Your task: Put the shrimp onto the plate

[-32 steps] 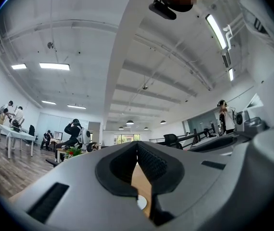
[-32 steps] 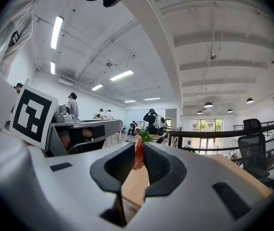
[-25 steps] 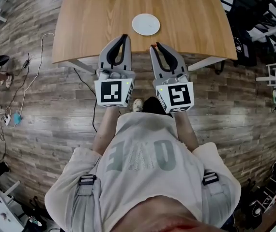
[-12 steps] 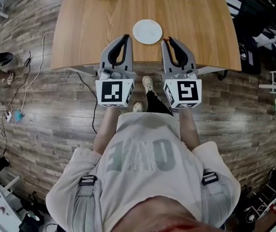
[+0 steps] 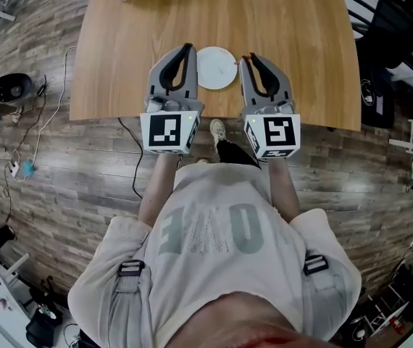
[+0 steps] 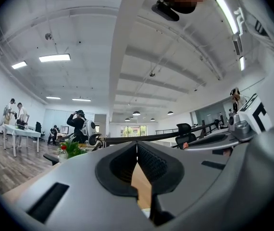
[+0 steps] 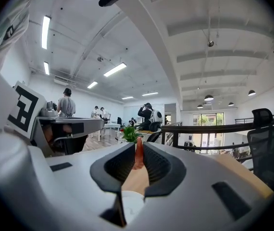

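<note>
Orange shrimp (image 7: 139, 154) sits pinched in my right gripper (image 5: 249, 58), just beside the white plate (image 5: 217, 71); my left gripper (image 5: 187, 48), jaws together, flanks the plate's other side.

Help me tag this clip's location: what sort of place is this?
Probably an open-plan office or lab: long ceiling lights, an office chair, and people standing at a white table across the wood floor.

A wooden table (image 5: 214, 20) stands on a wood-plank floor (image 5: 61, 194) under bright ceiling strip lights (image 6: 54, 57).
</note>
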Motion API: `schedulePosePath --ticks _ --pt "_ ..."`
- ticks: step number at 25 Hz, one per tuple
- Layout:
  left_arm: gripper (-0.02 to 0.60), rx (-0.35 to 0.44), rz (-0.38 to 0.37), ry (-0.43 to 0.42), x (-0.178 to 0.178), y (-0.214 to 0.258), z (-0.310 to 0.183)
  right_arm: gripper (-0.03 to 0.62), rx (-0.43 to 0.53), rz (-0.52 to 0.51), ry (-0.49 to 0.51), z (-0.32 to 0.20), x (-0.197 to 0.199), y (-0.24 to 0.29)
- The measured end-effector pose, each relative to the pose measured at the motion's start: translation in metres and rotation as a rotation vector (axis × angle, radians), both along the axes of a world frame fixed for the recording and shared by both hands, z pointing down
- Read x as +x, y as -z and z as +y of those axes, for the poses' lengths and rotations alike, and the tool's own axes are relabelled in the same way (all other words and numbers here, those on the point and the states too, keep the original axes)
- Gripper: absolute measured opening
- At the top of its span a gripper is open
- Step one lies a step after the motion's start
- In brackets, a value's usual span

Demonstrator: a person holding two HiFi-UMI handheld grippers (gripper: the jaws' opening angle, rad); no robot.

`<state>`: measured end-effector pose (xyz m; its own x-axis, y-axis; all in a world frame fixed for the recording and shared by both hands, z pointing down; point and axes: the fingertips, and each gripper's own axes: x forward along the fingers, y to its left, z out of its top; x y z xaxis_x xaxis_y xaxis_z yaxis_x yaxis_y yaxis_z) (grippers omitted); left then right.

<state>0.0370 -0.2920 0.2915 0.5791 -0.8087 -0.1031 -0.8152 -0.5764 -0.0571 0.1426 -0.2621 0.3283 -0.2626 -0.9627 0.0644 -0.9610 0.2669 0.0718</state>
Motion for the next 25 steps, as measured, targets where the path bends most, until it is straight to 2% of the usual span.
schedulePosePath --ticks 10,16,25 --pt "0.011 -0.017 0.010 0.104 0.019 -0.006 -0.068 0.058 -0.057 -0.029 0.086 -0.068 0.028 -0.018" --pt "0.011 -0.013 -0.007 0.147 0.015 0.000 -0.078 0.058 -0.081 -0.051 0.147 -0.085 0.020 -0.021" --pt "0.011 0.013 -0.001 0.154 0.003 0.001 -0.093 0.058 -0.072 -0.022 0.195 -0.101 0.001 -0.020"
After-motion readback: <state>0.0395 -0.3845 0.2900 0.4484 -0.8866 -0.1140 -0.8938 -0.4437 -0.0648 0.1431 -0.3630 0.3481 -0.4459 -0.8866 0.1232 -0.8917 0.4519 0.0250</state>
